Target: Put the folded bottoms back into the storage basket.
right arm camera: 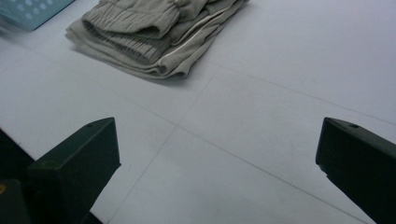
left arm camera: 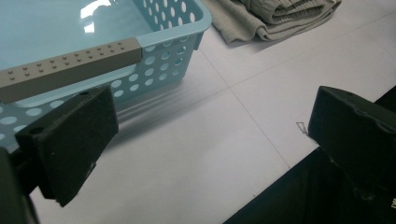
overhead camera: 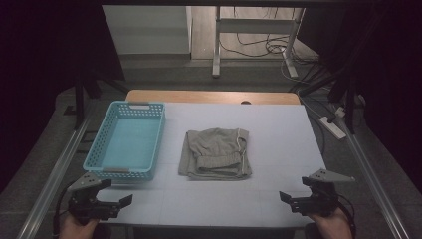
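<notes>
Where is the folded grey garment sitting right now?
In the high view, the folded grey garment lies near the middle of the white table, just right of the blue basket and apart from it.

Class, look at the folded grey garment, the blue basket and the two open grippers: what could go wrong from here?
1. The folded garment is soft and layered, so a gripper may pinch only the top layer and it could unfold when lifted.
2. The left gripper sits close to the basket; reaching across might knock its near corner.
3. The right gripper starts at the table edge, far from the garment.
</notes>
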Demonstrator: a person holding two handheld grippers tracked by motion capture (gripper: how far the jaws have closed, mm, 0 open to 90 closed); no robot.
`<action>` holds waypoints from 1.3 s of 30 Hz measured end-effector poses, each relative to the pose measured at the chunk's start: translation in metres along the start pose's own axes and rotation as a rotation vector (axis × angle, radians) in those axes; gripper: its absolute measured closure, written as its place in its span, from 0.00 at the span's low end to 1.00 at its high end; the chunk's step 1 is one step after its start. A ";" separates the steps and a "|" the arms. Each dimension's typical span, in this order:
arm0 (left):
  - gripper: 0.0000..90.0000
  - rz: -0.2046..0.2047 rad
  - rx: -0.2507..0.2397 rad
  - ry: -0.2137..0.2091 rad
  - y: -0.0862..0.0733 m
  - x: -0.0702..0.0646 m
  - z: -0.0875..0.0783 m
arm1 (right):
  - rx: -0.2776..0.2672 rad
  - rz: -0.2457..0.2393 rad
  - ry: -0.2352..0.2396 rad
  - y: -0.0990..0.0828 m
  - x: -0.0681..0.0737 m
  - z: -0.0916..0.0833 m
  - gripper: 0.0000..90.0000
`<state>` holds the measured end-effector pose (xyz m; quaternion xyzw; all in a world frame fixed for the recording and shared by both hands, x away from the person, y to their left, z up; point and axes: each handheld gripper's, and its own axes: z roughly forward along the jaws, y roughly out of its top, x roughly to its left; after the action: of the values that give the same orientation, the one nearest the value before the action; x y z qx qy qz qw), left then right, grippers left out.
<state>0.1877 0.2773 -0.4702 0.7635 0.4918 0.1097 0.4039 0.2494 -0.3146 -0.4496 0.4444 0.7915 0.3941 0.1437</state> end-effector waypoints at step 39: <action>0.01 0.003 0.029 0.013 0.004 -0.006 0.005 | 0.019 -0.022 0.015 0.000 0.002 0.002 0.00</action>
<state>0.1908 0.2686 -0.4691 0.7692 0.4948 0.1083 0.3896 0.2496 -0.3124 -0.4504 0.4341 0.8012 0.3881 0.1378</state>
